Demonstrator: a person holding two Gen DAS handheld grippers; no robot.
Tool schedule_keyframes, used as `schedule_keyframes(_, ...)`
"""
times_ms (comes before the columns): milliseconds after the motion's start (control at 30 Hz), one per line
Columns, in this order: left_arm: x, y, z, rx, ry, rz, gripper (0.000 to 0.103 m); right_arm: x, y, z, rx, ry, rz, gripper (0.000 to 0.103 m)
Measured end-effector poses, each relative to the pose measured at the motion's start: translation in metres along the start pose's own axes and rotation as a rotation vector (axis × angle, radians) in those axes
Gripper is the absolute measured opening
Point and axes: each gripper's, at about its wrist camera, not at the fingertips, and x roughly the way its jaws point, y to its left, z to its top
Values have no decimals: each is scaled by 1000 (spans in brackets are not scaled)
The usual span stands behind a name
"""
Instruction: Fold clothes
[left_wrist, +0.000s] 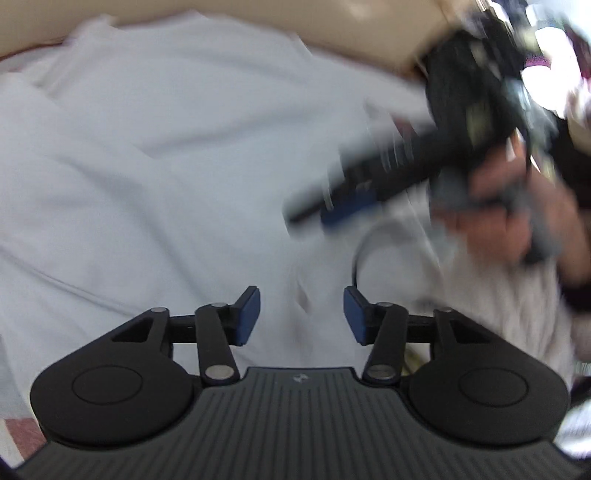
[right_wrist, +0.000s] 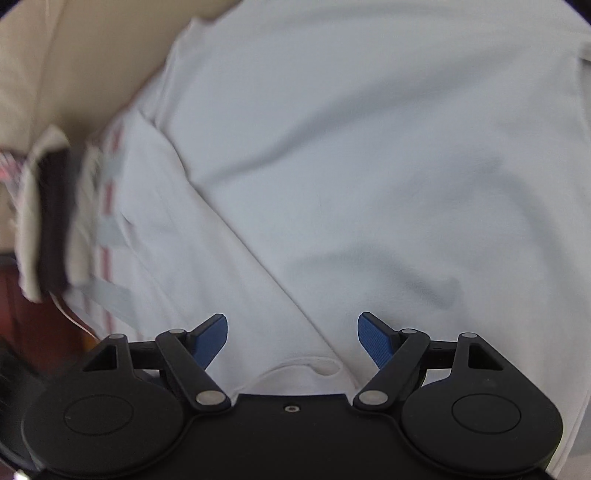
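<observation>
White garment (left_wrist: 155, 155) lies spread flat, soft, light and floppy; take a hemmed edge (right_wrist: 306, 365), near side; left hand-held gripper (left_wrist: 301, 315) and right hand-held gripper (right_wrist: 292, 341) both gape empty above it

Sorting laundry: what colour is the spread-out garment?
The pale white cotton garment; clearest in the right wrist view.

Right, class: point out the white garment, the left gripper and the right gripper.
white garment (right_wrist: 369, 147): right wrist view, flat middle of the cloth.
left gripper (left_wrist: 301, 315): left wrist view, midway between its fingers.
right gripper (right_wrist: 292, 341): right wrist view, midway between its fingers.
</observation>
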Motion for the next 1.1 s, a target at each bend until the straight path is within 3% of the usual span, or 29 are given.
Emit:
schedule_keyframes(133,-10,39,10,-111,-95,154,50,8,24,-3,-167,5,-62,82)
schedule_keyframes(233,-5,65,20,-140,-103,257,51,13,52,-21,-384,-44,-180,45)
schedule_keyframes(267,-5,74,24,-153,-107,274,51,15,61,-27,-459,-64,-223,12)
schedule_keyframes(300,-3,84,26,-182,-118,259,51,17,71,-33,-534,-84,-266,4)
schedule_keyframes(400,5,109,49,-321,-174,194,51,14,94,-47,-670,-142,-245,4)
schedule_keyframes(500,22,114,75,-374,-183,205,51,9,108,-59,-766,-168,-215,4)
schedule_keyframes(700,62,91,111,-232,-138,345,58,3,100,-50,-721,-137,-126,5)
schedule_keyframes(833,74,79,120,-220,-130,318,74,3,96,-45,-696,-101,-36,4)
schedule_keyframes(900,79,76,120,-192,-104,335,73,1,97,-45,-705,-98,5,4)
schedule_keyframes(933,80,76,119,-177,-84,361,60,-1,98,-45,-713,-95,28,4)
schedule_keyframes(967,79,78,116,-172,-66,414,24,-2,99,-46,-723,-90,52,4)
schedule_keyframes(1000,76,79,113,-168,-52,464,8,-4,100,-46,-733,-85,75,4)
schedule_keyframes(1033,67,82,108,-176,-62,492,4,-5,101,-47,-750,-81,87,4)
schedule_keyframes(1100,41,93,94,-252,-121,473,4,-5,106,-51,-797,-78,92,4)
